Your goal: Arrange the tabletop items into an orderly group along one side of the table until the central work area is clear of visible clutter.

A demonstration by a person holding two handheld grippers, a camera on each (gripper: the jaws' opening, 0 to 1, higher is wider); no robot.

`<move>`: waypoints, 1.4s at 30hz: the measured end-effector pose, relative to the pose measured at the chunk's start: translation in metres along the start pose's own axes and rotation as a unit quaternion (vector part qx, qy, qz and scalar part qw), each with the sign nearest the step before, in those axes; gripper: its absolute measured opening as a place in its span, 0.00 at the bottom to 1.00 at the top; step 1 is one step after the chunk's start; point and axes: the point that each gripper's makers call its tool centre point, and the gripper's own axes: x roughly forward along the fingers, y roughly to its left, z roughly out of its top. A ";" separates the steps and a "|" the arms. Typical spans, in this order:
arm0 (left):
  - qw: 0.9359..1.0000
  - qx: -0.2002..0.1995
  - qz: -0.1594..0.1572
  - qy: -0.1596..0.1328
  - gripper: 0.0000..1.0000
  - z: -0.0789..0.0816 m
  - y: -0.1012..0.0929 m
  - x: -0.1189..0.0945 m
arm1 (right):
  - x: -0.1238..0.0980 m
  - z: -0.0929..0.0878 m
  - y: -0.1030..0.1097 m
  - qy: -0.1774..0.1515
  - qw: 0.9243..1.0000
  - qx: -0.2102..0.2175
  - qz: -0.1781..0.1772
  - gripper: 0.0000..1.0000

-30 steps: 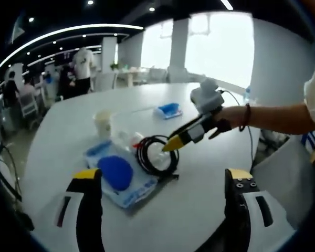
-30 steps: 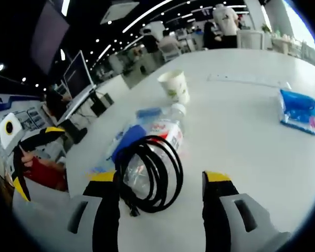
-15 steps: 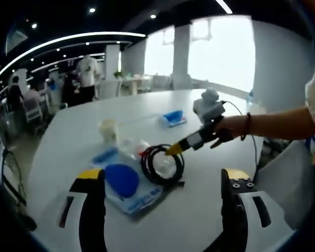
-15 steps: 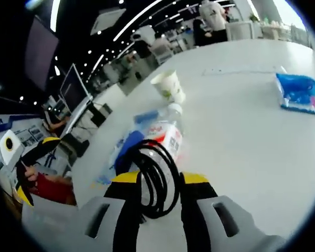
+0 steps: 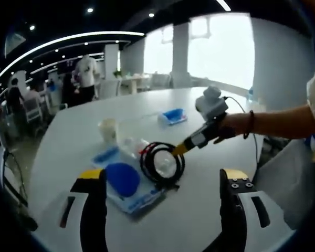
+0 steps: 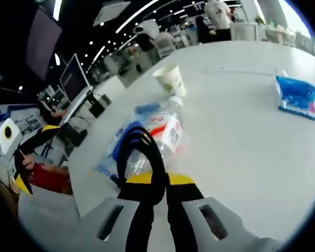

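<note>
Fingers of the right gripper (image 6: 156, 181) pinched nearly closed on the black cable coil (image 6: 142, 157).

Grip looks sound at the coil's near edge, so a good lift, I judge, goes straight up and slowly, letting the loops clear the plastic bottle (image 6: 160, 134) they rest against before carrying the coil toward one side of the white worktop (image 6: 241, 142); a sideways drag would likely roll the bottle. In the left gripper view the right gripper (image 5: 179, 149) reaches in from the right on an outstretched forearm (image 5: 273, 123), angled down at the coil. The left gripper (image 5: 160, 181) hangs back above the worktop, fingers spread wide and empty. Paper cup (image 6: 169, 80), blue packet (image 6: 298, 96) and blue pouch (image 5: 122, 178) lie nearby.
</note>
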 end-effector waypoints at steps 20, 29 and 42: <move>1.000 0.004 0.001 -0.003 0.84 0.001 0.000 -0.003 | -0.042 0.016 0.010 -0.031 0.999 -0.002 0.012 0.06; 1.000 -0.002 -0.006 -0.006 0.84 0.001 -0.004 -0.004 | -0.067 0.028 -0.007 -0.056 0.998 0.020 -0.007 0.06; 1.000 -0.004 -0.008 -0.002 0.83 -0.001 -0.004 -0.003 | -0.100 0.044 -0.047 -0.101 0.992 0.064 -0.047 0.06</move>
